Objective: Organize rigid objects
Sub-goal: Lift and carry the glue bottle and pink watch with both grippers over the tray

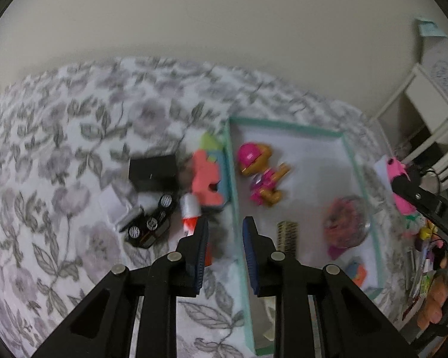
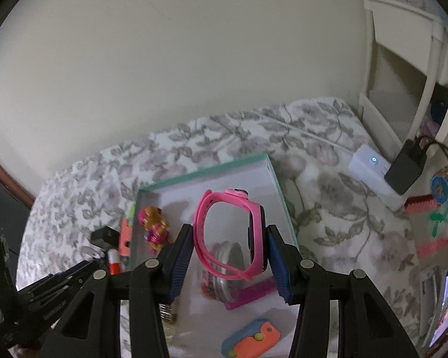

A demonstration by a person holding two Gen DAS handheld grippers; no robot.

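In the right wrist view, the right tool point(image 2: 230, 258) is clamped on a pink plastic wristwatch point(image 2: 234, 232); its blue pads press the strap on one side and the dark watch body on the other. The watch hangs above a shallow white tray with a mint-green rim point(image 2: 279, 197), which lies on a bed cover with a grey flower pattern point(image 2: 328, 208). Under the watch, inside the tray, lies a clear round container with coloured bands point(image 2: 221, 271). Nearer, also in the tray, is a blue and orange flat toy point(image 2: 254, 340). Farther left in the tray lies a pink and gold toy figure point(image 2: 153, 226).

In the left wrist view, the left tool point(image 1: 225, 253) holds nothing, and its pads stand a little apart above the tray's left rim. Just left of it on the cover lie a black toy car point(image 1: 149, 223) and a white and red tube point(image 1: 189, 211). Farther is a black box point(image 1: 152, 170).
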